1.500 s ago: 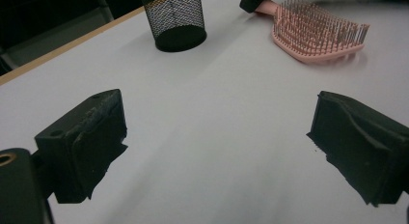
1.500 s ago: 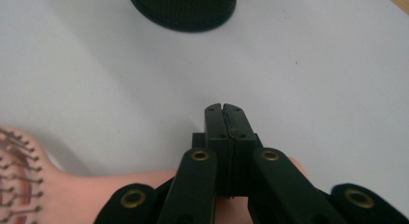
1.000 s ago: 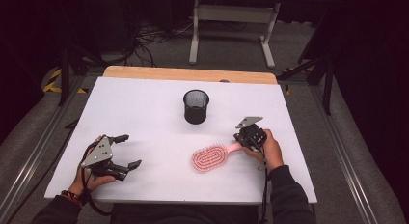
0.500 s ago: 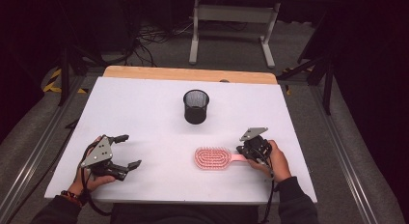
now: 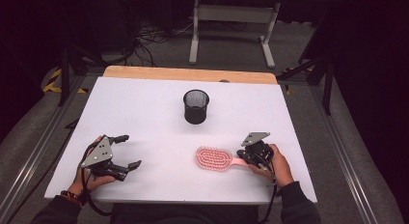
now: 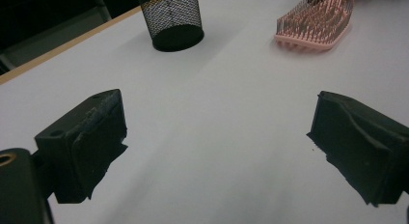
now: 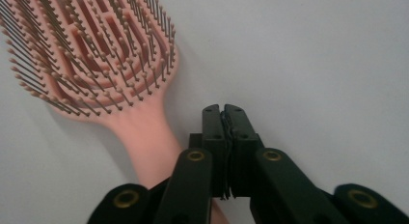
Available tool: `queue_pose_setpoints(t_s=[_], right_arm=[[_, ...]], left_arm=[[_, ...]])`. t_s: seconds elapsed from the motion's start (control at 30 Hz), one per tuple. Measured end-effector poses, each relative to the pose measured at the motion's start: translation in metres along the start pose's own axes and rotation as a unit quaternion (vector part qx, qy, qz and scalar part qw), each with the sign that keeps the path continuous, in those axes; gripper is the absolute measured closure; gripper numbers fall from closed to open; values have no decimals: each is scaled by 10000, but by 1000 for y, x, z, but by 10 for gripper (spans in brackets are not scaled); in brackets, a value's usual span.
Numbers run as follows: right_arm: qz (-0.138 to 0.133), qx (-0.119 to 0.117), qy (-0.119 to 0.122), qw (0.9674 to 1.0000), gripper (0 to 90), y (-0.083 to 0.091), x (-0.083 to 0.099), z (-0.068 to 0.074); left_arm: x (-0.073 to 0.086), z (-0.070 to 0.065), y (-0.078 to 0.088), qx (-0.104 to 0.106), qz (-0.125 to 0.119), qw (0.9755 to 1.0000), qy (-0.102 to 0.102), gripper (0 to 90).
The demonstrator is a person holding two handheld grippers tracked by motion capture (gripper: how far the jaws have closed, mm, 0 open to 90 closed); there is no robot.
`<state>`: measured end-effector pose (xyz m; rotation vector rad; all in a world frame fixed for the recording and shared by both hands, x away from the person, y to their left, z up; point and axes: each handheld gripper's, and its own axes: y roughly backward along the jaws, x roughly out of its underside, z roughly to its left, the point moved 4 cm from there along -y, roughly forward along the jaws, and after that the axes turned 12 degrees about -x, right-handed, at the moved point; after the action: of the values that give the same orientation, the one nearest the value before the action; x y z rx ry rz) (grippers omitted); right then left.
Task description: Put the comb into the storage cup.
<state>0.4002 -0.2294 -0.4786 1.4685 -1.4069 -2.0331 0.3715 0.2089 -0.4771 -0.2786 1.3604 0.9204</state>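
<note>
Right hand-held gripper (image 7: 223,110) closed, empty, beside pink hairbrush (image 7: 96,55); left hand-held gripper (image 6: 217,137) wide open.

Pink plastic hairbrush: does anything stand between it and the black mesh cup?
Nothing visible does. The pink plastic hairbrush lies bristles-up on the white table, and bare tabletop runs from it to the black mesh cup. The right gripper, jaws shut, sits at the brush's handle end.

Black mesh cup (image 5: 196,106) upright mid-table (image 5: 144,103), seemingly empty.
</note>
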Motion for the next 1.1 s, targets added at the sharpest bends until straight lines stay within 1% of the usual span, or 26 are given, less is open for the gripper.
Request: queue_pose_setpoints(t_s=[0.1, 0.13, 0.2, 0.27, 0.3, 0.37, 0.4, 0.43, 0.47, 0.5, 0.53, 0.57, 0.6, 0.63, 0.67, 0.7, 0.73, 0.77, 0.8, 0.87, 0.9, 0.97, 1.0, 1.03, 1.07, 1.1], right_arm=[[-33, 47, 160, 9999, 823, 5, -2, -1], [-73, 87, 239, 9997, 757, 8, -4, -1], [-103, 16, 324, 9994, 721, 13, -6, -1], [-41, 8, 396, 9992, 639, 17, -8, -1], [57, -20, 478, 9988, 553, 21, -9, 0], [183, -77, 640, 9977, 458, 26, -12, 1], [278, -167, 716, 9969, 373, 29, -14, 2], [278, -167, 716, 9969, 373, 29, -14, 2], [336, -178, 752, 9964, 328, 29, -15, 3], [609, -208, 873, 9941, 224, 29, -18, 6], [697, -227, 919, 9931, 197, 29, -19, 7], [810, -262, 948, 9919, 140, 29, -20, 8], [810, -262, 948, 9919, 140, 29, -20, 8], [903, -305, 950, 9909, 112, 28, -21, 10], [1016, -392, 1017, 9888, 104, 27, -22, 10], [1198, -548, 1054, 9857, 84, 25, -24, 13], [1198, -548, 1054, 9857, 84, 25, -24, 13], [1356, -729, 1105, 9819, 66, 21, -25, 15], [1356, -729, 1105, 9819, 66, 21, -25, 15], [1510, -845, 1184, 9778, 74, 17, -27, 16], [1687, -877, 1172, 9747, 87, 13, -28, 17], [1863, -866, 1213, 9711, 101, 9, -28, 17], [1954, -877, 1284, 9683, 121, 6, -28, 16], [2031, -888, 1307, 9663, 150, 3, -28, 16], [2031, -888, 1307, 9663, 150, 3, -28, 16], [2114, -877, 1309, 9646, 175, 1, -28, 15]], left_arm=[[0, 0, 0, -8, 3, 10000, 0, 65], [0, 0, 0, 0, 2, 10000, -13, 65], [0, 0, 0, -3, 4, 10000, -11, 65], [0, 0, 0, 5, 1, 10000, -15, 64], [0, 0, 0, 10, 1, 10000, -1, 64], [0, 0, 1, 10, 5, 10000, -5, 64], [0, 0, 1, 10, 2, 10000, 10, 64], [0, 0, 1, 10, 2, 10000, 10, 64], [0, 0, 1, 6, 4, 10000, 9, 64], [0, 0, 1, 7, 4, 10000, -2, 64], [0, 0, 1, 7, 4, 10000, -2, 64], [-1, -1, 0, -2, -7, 10000, -1, 64], [-1, -1, 1, -13, -10, 10000, 2, 64], [-1, 0, 1, -8, -3, 10000, -1, 65], [-1, 0, 0, -3, -1, 10000, 2, 64], [-1, -1, 0, -5, -10, 10000, 4, 65], [-1, 0, 0, -2, -2, 10000, -7, 65], [-1, 0, 0, -3, 0, 10000, -4, 64], [-1, 0, 0, -4, 0, 10000, -2, 64], [0, -1, 0, 4, 14, 10000, 11, 64], [0, -1, 0, 3, 13, 10000, 13, 64], [0, -1, -1, 10, 28, 10000, 22, 64], [0, -1, -1, 10, 28, 10000, 22, 65], [0, -1, -1, 13, 34, 10000, 16, 65], [0, -1, -1, 12, 37, 10000, 23, 65], [0, -1, -1, 15, 34, 10000, 28, 65]])
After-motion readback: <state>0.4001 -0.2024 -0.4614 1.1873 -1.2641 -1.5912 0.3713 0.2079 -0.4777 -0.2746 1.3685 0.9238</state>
